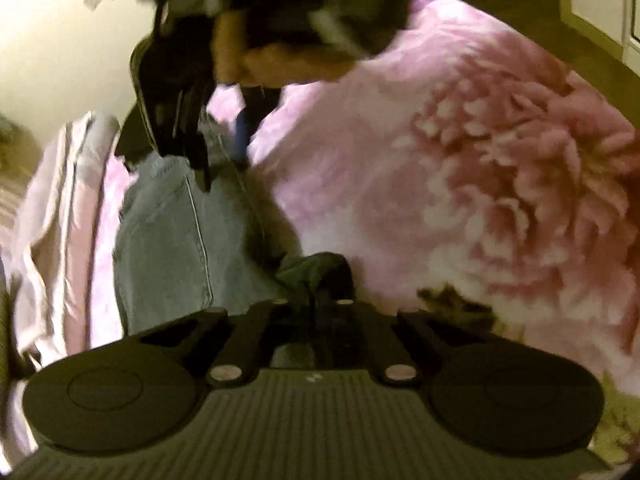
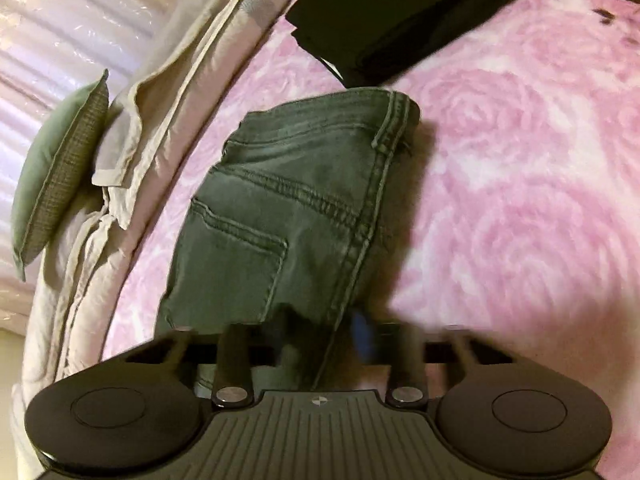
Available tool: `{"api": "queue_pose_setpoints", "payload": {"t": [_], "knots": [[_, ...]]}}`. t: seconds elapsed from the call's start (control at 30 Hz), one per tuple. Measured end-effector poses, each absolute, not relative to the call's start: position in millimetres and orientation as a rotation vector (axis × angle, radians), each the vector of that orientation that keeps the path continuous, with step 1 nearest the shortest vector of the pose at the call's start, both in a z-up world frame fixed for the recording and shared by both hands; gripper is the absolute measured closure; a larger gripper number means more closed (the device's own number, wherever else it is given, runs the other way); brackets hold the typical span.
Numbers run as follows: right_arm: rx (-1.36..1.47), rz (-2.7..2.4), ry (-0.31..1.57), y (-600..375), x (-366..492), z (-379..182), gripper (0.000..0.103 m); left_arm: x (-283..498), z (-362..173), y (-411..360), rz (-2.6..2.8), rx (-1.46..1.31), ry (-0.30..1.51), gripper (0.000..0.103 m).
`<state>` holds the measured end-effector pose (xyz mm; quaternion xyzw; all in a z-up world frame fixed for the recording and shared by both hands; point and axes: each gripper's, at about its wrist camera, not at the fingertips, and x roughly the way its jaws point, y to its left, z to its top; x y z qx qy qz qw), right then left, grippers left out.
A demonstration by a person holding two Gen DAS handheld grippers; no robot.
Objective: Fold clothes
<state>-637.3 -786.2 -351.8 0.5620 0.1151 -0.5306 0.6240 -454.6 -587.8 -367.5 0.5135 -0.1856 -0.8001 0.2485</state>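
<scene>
While the grey-green jeans lay folded on the pink floral bedspread, back pocket and waistband facing up, both grippers worked at opposite ends of them. The left gripper had its fingers pressed together on a bunched dark fold of the jeans right in front of its camera. The right gripper sat low over the near edge of the denim; its fingers were blurred, with one dark tip and one blue tip showing on either side of a seam, so whether they pinched the cloth could not be told. In the left wrist view that same gripper, held by a hand, pointed down onto the far end of the jeans. A folded black garment lay just beyond the waistband. Rumpled beige bedding ran along the bed's edge, with a green cushion against it.
</scene>
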Motion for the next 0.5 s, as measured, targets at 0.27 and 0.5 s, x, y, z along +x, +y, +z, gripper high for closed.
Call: {"api": "queue_pose_setpoints", "payload": {"t": [0.27,0.5], "knots": [[1.254,-1.226,0.304,-811.1,-643.4,-358.5,0.088,-433.4,-367.8,-590.1,-2.265,1.356,-0.558,0.103],[1.028,-1.146,0.457,-738.5,-577.8,-333.8,0.026,-409.9,-343.1,-575.8,-2.174,1.330,-0.215,0.083]]}}
